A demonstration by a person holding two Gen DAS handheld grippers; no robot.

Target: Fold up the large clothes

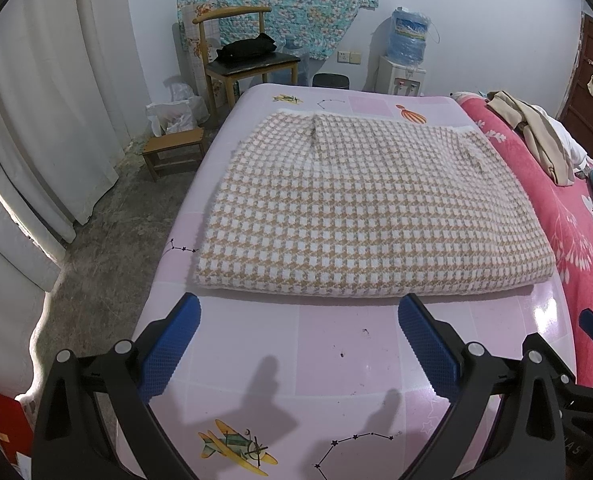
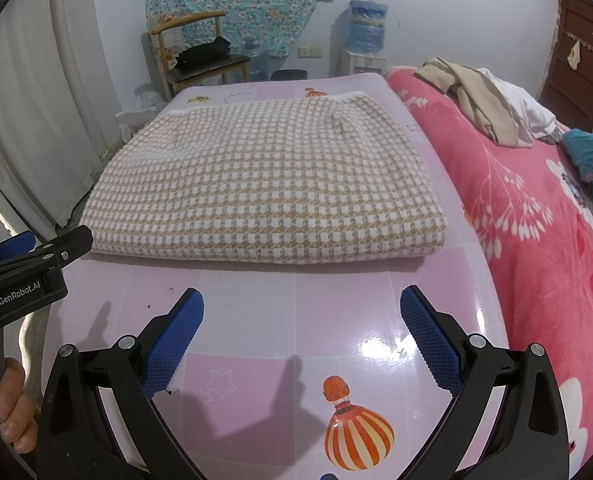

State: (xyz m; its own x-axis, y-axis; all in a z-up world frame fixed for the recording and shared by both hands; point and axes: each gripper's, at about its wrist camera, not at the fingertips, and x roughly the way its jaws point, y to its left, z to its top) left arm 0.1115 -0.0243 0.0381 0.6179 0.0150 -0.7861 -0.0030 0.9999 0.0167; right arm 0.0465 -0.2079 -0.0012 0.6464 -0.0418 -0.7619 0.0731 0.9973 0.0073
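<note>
A tan-and-white houndstooth garment [image 1: 360,204] [image 2: 268,184] lies folded into a thick rectangle on the pink table [image 1: 328,344] [image 2: 288,304]. My left gripper [image 1: 300,312] hovers just short of the fold's near edge, open, with nothing between its blue pads. My right gripper [image 2: 302,304] also stands open and empty, a short way back from the garment's near edge. The left gripper's body [image 2: 28,276] shows at the left of the right wrist view, with a hand [image 2: 10,408] on its handle.
A pink floral blanket [image 1: 568,216] [image 2: 536,208] with a beige garment [image 2: 472,100] and white cloth lies to the right. Behind the table stand a wooden chair [image 1: 248,64], a low stool [image 1: 174,152], a bin and a water dispenser [image 1: 406,60]. Curtains hang on the left.
</note>
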